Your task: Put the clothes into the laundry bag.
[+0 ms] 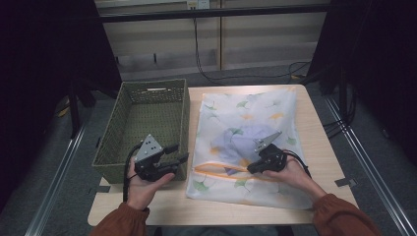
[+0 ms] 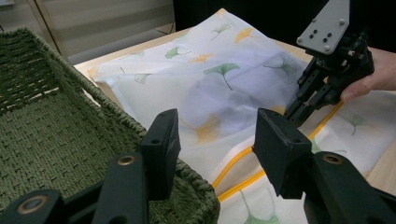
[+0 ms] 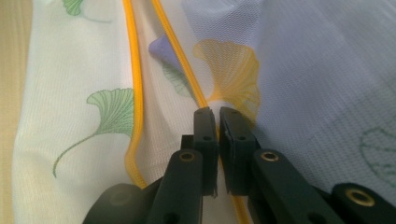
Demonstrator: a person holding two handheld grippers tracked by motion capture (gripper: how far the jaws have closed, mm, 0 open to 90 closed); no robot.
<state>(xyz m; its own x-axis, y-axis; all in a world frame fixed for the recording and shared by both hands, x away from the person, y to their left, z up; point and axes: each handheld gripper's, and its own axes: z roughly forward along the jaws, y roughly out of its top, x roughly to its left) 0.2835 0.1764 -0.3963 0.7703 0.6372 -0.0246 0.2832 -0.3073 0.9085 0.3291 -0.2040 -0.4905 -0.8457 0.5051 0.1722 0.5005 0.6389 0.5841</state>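
The mesh laundry bag [image 1: 246,142], white with green and yellow ginkgo leaves printed on it, lies flat on the right half of a pale wooden table [image 1: 319,142], its far end reaching nearly to the table's back edge. A yellow zipper [image 1: 221,169] runs across the bag near the person's side, and a lilac garment [image 1: 241,140] shows through the mesh just beyond it. The right claw [image 1: 251,169] rests on the bag at the zipper; in the right gripper view its two black jaws stand together, pinched on the yellow zipper edge [image 3: 205,100] where the mesh bunches up. The left claw [image 1: 183,153] is held over the near right corner of a dark green woven basket [image 1: 128,93], jaws apart with nothing between them; in the left gripper view they frame the basket's rim [image 2: 116,114] and the bag beyond.

The basket sits on the table's left side, just beside the bag, with a slot handle in its far wall. Both sleeves [image 1: 339,211] are rust orange. Behind the table, a grey floor [image 1: 246,73] carries loose black cables [image 1: 295,69] below a pale panelled wall [image 1: 265,44]. Dark curtains [image 1: 44,69] close in both sides, and metal rails [image 1: 54,182] run along the floor left and right of the table.
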